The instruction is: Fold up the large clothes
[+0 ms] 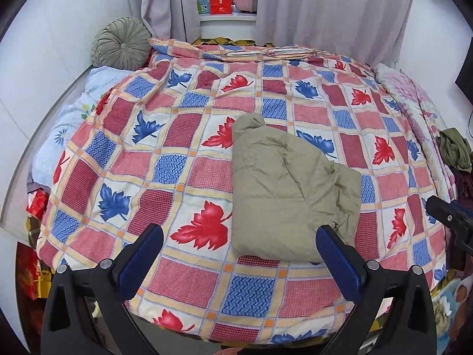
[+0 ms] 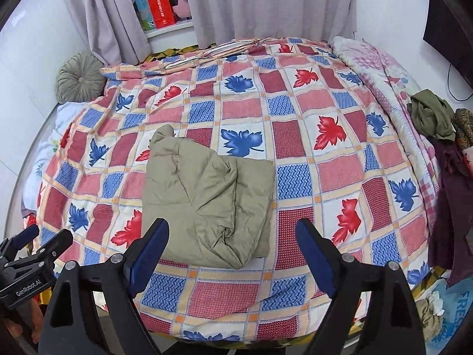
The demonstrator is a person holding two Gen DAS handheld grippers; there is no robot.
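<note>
Leaf-patterned bedspread [image 2: 295,136] under folded khaki garment [image 2: 207,195], both hand-held grippers open above.

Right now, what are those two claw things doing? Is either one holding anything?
Left gripper: open, holding nothing; the folded khaki garment lies on the bed below it.
Right gripper: open, holding nothing.

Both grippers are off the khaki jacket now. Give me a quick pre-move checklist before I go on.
1. Left gripper open, nothing held: ok.
2. Right gripper open, nothing held: ok.
3. Khaki jacket folded into a compact bundle: ok.
4. Its edges tidy: not ok, near corner bunched.
5. Bundle fully on the bedspread, away from the edge: ok.
6. Next garment in the clothes pile free to lift: cannot tell.
</note>
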